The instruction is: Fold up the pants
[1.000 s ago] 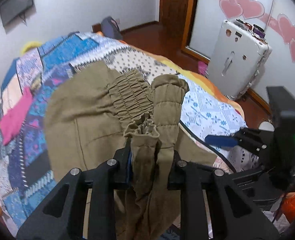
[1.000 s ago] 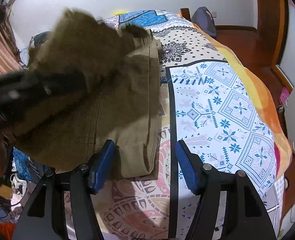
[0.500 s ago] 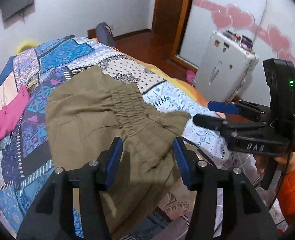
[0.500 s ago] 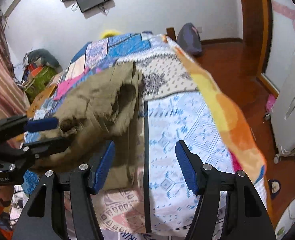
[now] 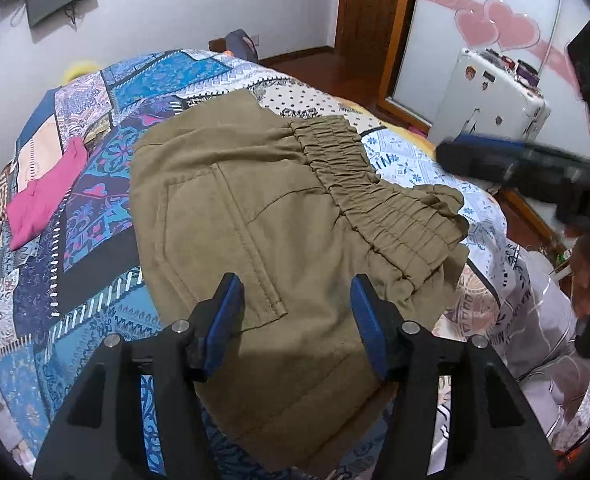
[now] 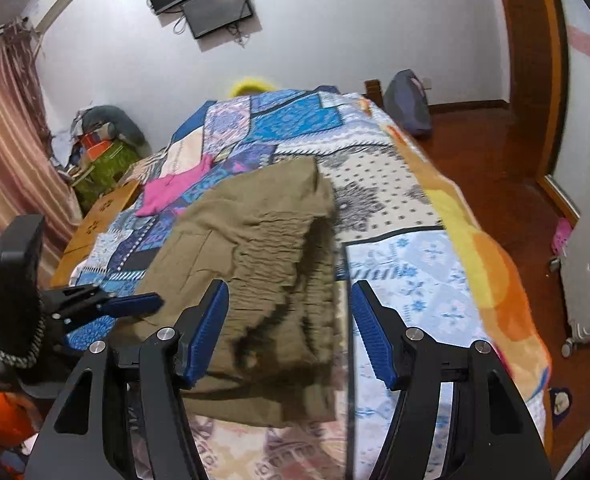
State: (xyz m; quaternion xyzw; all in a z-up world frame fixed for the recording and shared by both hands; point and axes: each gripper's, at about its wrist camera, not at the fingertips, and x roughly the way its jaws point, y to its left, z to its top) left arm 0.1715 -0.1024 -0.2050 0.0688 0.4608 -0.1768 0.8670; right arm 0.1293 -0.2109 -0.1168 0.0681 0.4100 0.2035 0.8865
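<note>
Olive pants lie folded on the patchwork bedspread, the left gripper just released and the right gripper empty above, the fold set down.

From my feed it's a bedroom: white walls, a black TV mounted upper left, striped pinkish curtains at the far left edge. Glossy wooden floor on the right, wooden door frame upper right. A patchwork bedspread covers the bed mid-frame, and a white suitcase stands upper right under pink heart decals.
</note>
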